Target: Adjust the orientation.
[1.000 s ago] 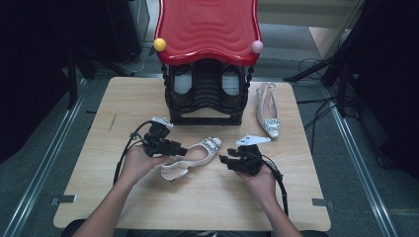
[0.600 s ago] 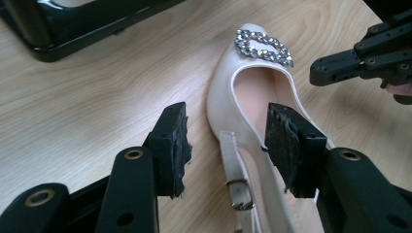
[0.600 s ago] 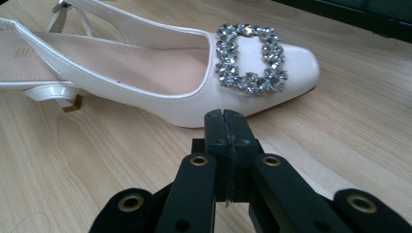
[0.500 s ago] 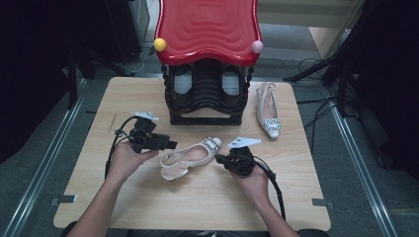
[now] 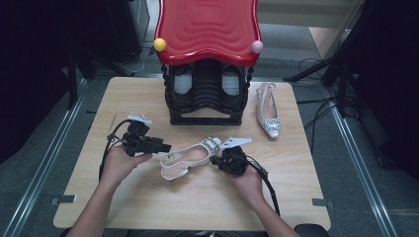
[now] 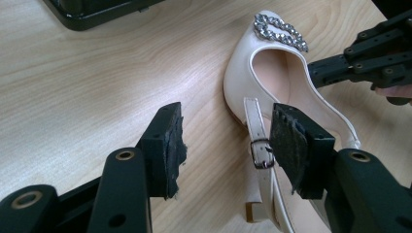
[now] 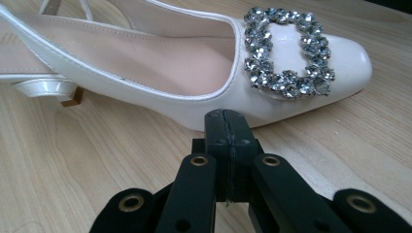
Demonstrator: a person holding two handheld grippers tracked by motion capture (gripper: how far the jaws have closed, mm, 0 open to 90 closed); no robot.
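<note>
Pale wood is forming the top of the bench, and two cream slingback shoes with jewelled buckles are being carried on it, along with one black shoe rack under a red wavy top. Two small balls are being shown at the corners of that top, one yellow at the left and one pink at the right.

The nearer shoe is lying in the middle of the bench, toe toward the right, just in front of the rack. The second shoe is lying well apart from it at the far right, close to the right edge of the bench and beside the rack.

The left tool is being held at the heel end of the nearer shoe; its jaws have just been opening and are standing wide, with the buckled heel strap just inside the right-hand pad and not being pressed. The right tool is being held at the toe side of the same shoe, its jaws closed fully together on nothing, the tips just short of the shoe's side wall.

Open bench is being left to the near side of the shoe and at the far left; the rack is closing off the far middle.
</note>
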